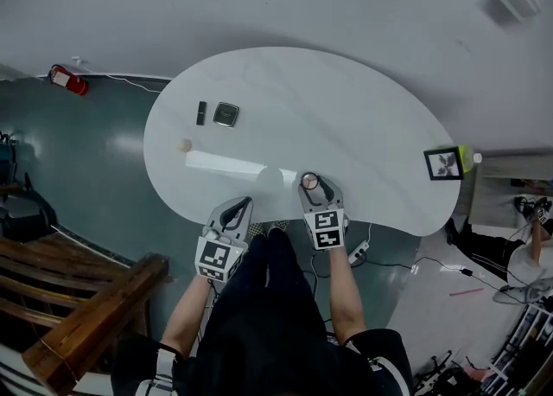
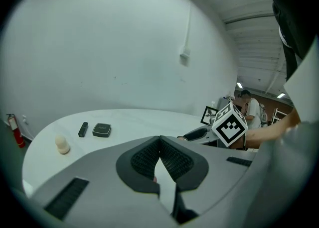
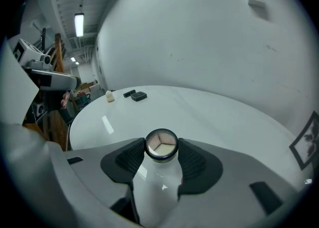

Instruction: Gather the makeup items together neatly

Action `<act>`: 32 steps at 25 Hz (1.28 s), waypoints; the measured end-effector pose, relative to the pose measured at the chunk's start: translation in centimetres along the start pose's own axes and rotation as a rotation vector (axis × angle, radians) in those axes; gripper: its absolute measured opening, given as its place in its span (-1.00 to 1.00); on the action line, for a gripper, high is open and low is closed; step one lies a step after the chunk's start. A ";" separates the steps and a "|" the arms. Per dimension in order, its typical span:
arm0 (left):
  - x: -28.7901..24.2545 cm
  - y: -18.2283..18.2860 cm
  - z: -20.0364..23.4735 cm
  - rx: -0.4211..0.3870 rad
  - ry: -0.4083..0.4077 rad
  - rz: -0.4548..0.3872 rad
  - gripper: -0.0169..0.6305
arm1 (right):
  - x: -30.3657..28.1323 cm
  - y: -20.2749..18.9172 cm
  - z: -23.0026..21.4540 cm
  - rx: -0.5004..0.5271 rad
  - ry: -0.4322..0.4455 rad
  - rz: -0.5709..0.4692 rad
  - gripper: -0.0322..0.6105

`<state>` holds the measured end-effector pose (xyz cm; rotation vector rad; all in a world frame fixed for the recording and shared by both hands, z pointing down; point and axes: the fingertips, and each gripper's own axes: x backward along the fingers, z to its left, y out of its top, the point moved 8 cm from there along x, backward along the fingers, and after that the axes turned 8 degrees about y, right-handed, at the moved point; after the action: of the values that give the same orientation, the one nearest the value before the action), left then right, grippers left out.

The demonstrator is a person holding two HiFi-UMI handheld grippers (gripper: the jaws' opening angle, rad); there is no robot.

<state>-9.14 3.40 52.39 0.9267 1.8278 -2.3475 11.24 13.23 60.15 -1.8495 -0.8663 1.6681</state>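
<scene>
On the white table (image 1: 363, 126), at its left end, lie a black lipstick tube (image 1: 201, 112), a square black compact (image 1: 226, 114) and a beige sponge (image 1: 184, 145). The left gripper view shows the tube (image 2: 83, 129), the compact (image 2: 101, 130) and the sponge (image 2: 62, 144) far ahead. My right gripper (image 1: 309, 183) at the near table edge is shut on a round powder case (image 3: 161, 145) with a black rim, a pad pressing on each side. My left gripper (image 1: 238, 211), also at the near edge, is shut with its pads meeting and nothing held (image 2: 159, 141).
A framed picture (image 1: 443, 163) stands at the table's right end. A red fire extinguisher (image 1: 67, 79) lies on the floor at the far left, a wooden bench (image 1: 78, 299) at the near left. A power strip (image 1: 357, 254) with cables sits under the near edge.
</scene>
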 end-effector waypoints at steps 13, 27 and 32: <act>-3.0 -1.1 -0.9 0.026 0.029 0.050 -0.90 | -2.9 -3.2 -3.1 -0.042 0.029 0.076 -0.18; -2.7 -0.7 -1.4 0.031 0.049 0.042 -0.90 | -2.4 -2.8 -3.6 -0.045 0.027 0.043 -0.17; -1.9 0.7 -1.5 0.009 0.052 0.009 -0.90 | -0.2 -0.2 -3.1 -0.031 0.000 -0.029 -0.17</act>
<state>-6.73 3.88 52.46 1.0040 1.8291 -2.3497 14.28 13.35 60.82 -1.8482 -0.9196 1.6457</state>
